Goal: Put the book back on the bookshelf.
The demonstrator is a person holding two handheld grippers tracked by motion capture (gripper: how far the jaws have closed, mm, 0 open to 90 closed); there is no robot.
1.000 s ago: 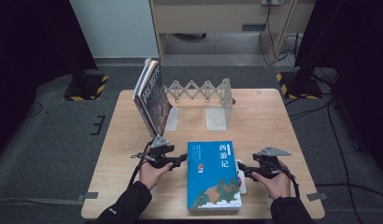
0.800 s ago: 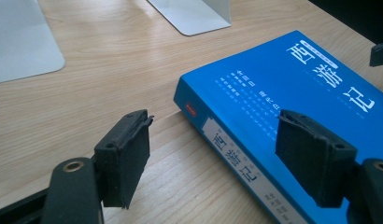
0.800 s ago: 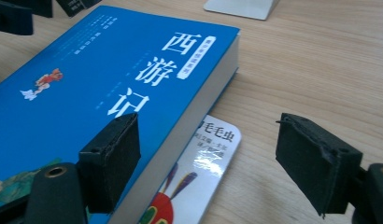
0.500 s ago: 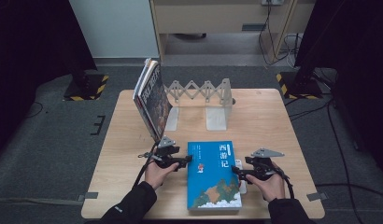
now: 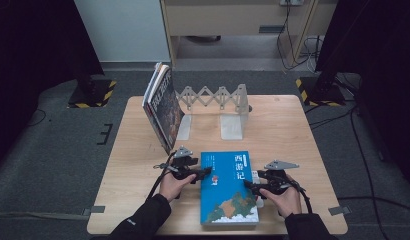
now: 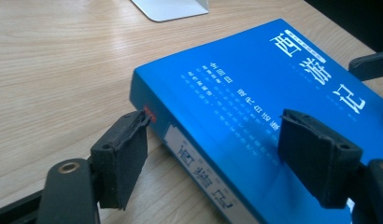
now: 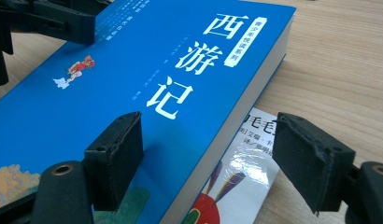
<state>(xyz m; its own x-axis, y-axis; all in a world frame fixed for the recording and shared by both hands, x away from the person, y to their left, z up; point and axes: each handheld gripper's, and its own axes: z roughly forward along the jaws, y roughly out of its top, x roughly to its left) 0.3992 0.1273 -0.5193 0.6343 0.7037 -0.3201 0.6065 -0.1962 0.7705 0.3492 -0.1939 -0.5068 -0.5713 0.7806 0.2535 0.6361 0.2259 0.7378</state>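
Note:
A thick blue book [image 5: 228, 187] with white characters on its cover lies flat at the table's front middle. My left gripper [image 5: 203, 173] stands open across its spine edge [image 6: 199, 163]: one jaw hangs beside the spine over the wood, the other over the cover. At the opposite side my right gripper [image 5: 249, 184] is open too, straddling the page edge [image 7: 227, 140], one jaw above the cover and one above a thin glossy white book [image 7: 241, 186] that lies under the blue one. Neither gripper [image 6: 217, 158] [image 7: 213, 158] clamps anything.
An expanding metal book rack [image 5: 215, 100] with two upright end plates stands at the back middle. Several books [image 5: 163, 107] lean against its left end. The wooden table [image 5: 293, 135] has bare surface to the right and left of the blue book.
Both grippers have moved inward toward the blue book, and their open jaws now straddle its two long edges. The book has not moved.

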